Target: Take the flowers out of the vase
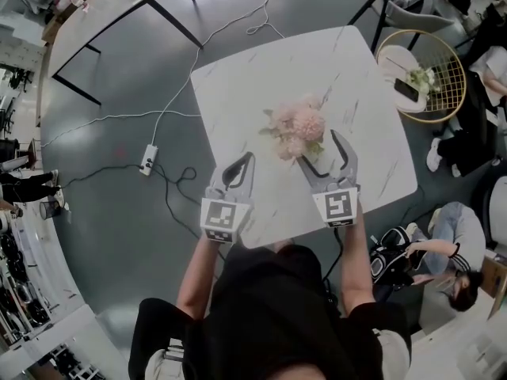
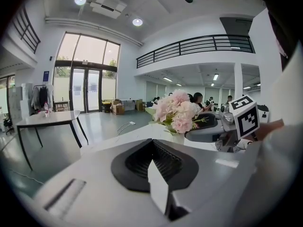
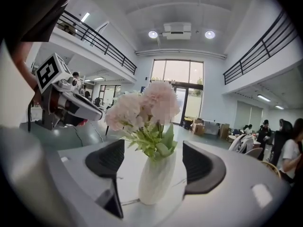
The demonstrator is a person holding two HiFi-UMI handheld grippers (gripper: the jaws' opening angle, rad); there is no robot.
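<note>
Pink flowers [image 1: 295,127] stand in a white vase [image 3: 156,176] on the marble table [image 1: 238,93]. The vase sits between the spread jaws of the right gripper [image 1: 318,149], untouched. The left gripper [image 1: 242,163] is pressed together, empty.

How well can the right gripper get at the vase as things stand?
Probably yes. The right gripper is open, and the white vase stands upright on the table between its jaws, touching neither pad. Nothing else stands between them; the flowers rise from its top.
</note>
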